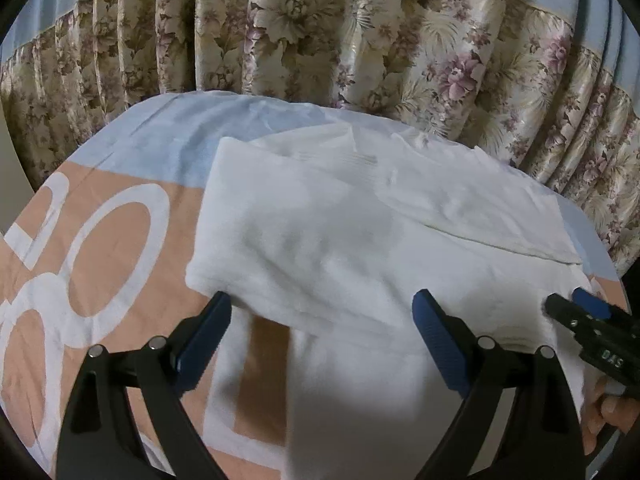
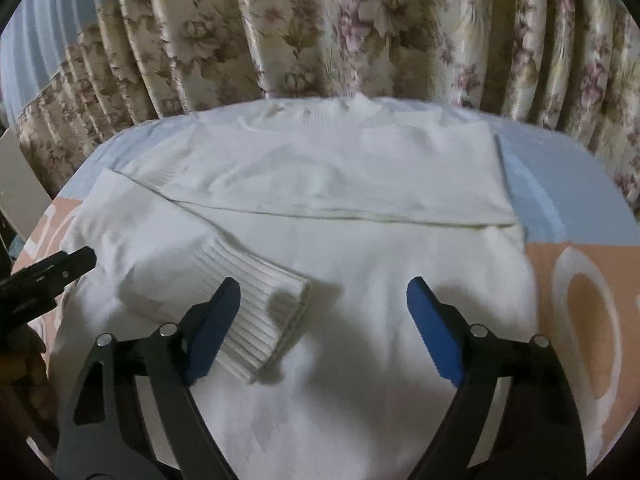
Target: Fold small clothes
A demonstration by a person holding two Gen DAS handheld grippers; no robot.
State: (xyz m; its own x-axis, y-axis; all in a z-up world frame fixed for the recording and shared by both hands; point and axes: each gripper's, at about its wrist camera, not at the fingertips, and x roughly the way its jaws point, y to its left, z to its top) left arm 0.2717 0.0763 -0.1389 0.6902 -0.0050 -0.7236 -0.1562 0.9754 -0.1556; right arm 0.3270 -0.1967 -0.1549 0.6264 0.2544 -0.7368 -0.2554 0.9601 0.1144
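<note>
A white knit sweater (image 1: 340, 232) lies flat on the table, its sides and sleeves folded in over the body. In the right wrist view the sweater (image 2: 360, 240) shows a ribbed sleeve cuff (image 2: 260, 312) lying across its left part and the collar (image 2: 352, 108) at the far edge. My left gripper (image 1: 322, 308) is open and empty just above the sweater's near left edge. My right gripper (image 2: 324, 296) is open and empty above the sweater's lower middle, its left finger beside the cuff. The right gripper's tip shows in the left wrist view (image 1: 576, 308), the left gripper's tip in the right wrist view (image 2: 60, 268).
The table is covered by a peach, white and pale blue printed cloth (image 1: 112, 248), also seen in the right wrist view (image 2: 580, 280). A floral curtain (image 1: 320, 28) hangs right behind the table's far edge. A hand (image 1: 604, 408) holds the right gripper.
</note>
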